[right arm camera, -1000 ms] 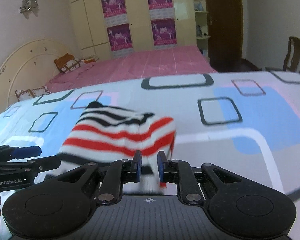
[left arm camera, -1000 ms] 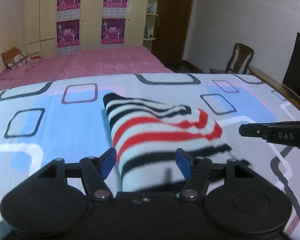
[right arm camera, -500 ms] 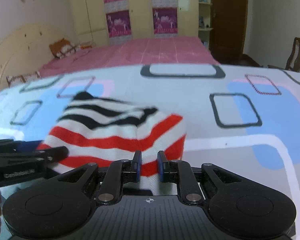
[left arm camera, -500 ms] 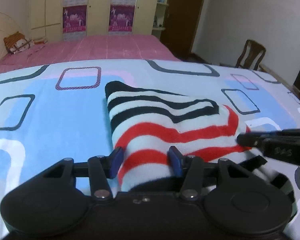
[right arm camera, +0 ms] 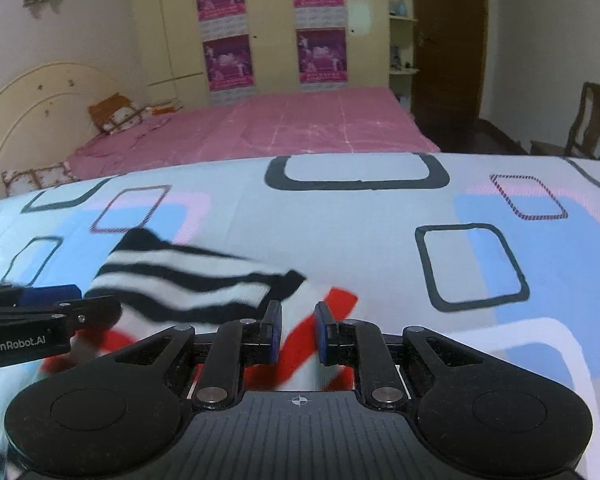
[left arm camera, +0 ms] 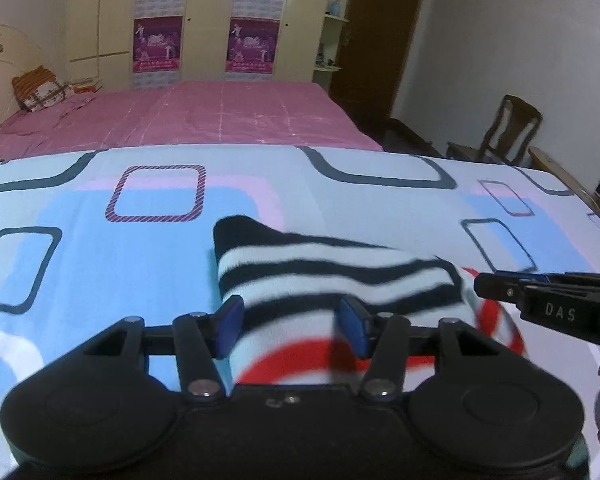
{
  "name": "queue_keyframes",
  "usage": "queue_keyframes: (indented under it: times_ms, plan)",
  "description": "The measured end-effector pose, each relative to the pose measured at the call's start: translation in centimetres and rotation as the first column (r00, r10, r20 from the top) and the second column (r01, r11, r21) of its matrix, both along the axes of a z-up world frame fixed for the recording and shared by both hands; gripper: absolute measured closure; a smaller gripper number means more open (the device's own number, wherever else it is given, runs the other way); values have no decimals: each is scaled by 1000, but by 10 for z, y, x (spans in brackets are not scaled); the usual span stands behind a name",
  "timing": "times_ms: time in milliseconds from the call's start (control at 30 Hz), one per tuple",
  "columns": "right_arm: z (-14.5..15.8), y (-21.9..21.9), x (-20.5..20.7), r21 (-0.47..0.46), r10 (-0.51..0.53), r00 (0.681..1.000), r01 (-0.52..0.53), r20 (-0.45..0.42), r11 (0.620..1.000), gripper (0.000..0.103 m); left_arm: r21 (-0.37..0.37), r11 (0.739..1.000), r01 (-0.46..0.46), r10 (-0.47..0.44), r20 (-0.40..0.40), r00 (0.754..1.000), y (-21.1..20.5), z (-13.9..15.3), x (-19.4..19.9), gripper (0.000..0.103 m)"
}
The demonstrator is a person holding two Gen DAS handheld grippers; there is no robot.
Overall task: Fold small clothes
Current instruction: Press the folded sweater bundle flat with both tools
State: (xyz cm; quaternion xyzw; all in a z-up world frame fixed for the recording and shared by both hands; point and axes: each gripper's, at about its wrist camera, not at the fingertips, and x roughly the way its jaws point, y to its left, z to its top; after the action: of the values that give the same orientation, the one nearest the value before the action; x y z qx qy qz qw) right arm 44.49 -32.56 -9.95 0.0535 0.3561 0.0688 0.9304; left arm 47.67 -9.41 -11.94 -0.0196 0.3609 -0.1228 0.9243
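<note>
Left tool point(left arm camera: 290, 326) half-spread, right tool point(right arm camera: 297, 332) nearly closed, both clamping.

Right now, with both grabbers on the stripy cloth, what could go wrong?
1. The right gripper pinches only a narrow bit of the cloth, so that bit might slip out.
2. The left gripper has the cloth between wider-set fingers; I cannot tell that its pads press on it, so that side might drop and skew the fold.
3. The grippers work close together and could bump.

Fuzzy knit garment point(left arm camera: 332, 280) (striped), matt cotton bedsheet point(left arm camera: 100, 248)
</note>
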Motion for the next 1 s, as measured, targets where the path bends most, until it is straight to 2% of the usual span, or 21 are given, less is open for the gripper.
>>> queue_keyframes:
  times_ms: [133,267,433,600,767,1000]
  plan:
    - [-21,4,21,-43,0,999,-2,-39,999,87,52,998,-22,24,-37,999,1,-20,11,45]
    - [-34,1,27,-74,-7,999,4,-40,997,87,-10,999,-44,43,-83,996,13,-26,15,41]
    - [-41,1,28,-78,-10,999,7,-36,997,88,9,999,-44,45,-77,996,10,-25,14,37]
    - [-36,1,26,-76,-2,999,-1,-42,997,87,56,998,-35,38,-54,998,5,-23,12,36]
    - [-21,-8,14,1,-12,1000,12,-23,1000,87,93,995,-37,39,-25,999,2,-17,6,33]
    - [-3,-4,-12,7,26,1000,-26,16,1000,87,88,996,-24,26,-14,1000,3,-7,-6,33]
